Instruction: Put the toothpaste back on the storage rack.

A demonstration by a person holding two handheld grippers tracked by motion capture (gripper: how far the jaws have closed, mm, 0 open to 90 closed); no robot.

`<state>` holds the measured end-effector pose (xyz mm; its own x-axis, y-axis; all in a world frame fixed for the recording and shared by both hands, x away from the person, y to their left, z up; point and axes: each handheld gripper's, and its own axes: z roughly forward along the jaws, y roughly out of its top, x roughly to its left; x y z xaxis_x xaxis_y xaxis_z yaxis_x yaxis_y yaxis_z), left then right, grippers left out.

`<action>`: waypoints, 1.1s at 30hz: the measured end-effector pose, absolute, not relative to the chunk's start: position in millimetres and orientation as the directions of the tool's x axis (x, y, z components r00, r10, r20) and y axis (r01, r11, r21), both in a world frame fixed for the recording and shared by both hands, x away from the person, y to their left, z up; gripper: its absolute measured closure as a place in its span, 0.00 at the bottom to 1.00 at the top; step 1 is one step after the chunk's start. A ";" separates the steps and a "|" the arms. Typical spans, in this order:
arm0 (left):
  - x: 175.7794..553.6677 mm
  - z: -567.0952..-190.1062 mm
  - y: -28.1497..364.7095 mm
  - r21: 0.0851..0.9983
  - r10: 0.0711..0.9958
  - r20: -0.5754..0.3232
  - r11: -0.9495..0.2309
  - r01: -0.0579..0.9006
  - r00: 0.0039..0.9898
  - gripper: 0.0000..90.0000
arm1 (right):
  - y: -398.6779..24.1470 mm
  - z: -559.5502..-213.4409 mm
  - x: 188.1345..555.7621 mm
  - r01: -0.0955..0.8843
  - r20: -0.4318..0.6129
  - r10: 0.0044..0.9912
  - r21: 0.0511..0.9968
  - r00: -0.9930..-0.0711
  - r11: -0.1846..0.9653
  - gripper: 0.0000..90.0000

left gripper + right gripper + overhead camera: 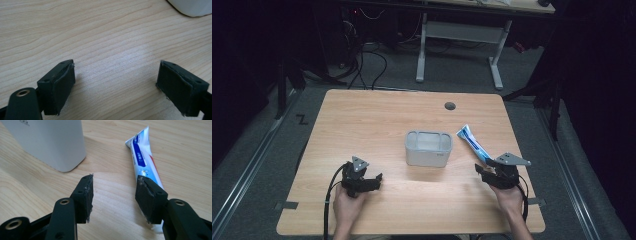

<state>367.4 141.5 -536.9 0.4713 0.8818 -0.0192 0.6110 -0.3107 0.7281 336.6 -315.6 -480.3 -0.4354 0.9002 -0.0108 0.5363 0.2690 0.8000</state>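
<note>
Right gripper [113, 195] is held low over the table [377, 120], jaws parted with nothing between them. The toothpaste tube [143, 157], white and blue, lies flat just beside and behind its right jaw. Left gripper [116, 85] rests wide open and empty. Right gripper view shows the white bin's [50, 142] rounded corner.

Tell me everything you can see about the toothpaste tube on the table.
The toothpaste tube is white with blue panels and a red streak, soft plastic by its look. It lies flat on the wooden table, crimped end pointing away, to the right of the white container. The right gripper stands open beside it; one jaw hides its near end, contact unclear.
</note>
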 end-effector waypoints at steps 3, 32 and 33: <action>367.4 -536.9 141.5 0.728 0.882 -0.019 -0.311 0.611 0.471 0.17 | -316.2 -477.2 340.4 0.539 -0.013 0.903 0.799 -0.430 0.268 0.55; 367.3 -536.9 141.3 0.728 0.882 -0.018 -0.312 0.611 0.471 0.17 | -313.9 -456.7 383.3 0.564 -0.022 0.906 0.777 -0.422 0.281 0.56; 367.3 -536.9 141.3 0.728 0.882 -0.018 -0.312 0.611 0.471 0.17 | -314.3 -456.4 385.0 0.566 -0.018 0.907 0.776 -0.420 0.277 0.56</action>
<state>367.3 141.3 -536.9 0.4712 0.8818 -0.0177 0.6109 -0.3118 0.7278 385.0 -314.3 -456.4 -0.4199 0.9074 -0.0179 0.5664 0.2774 0.7760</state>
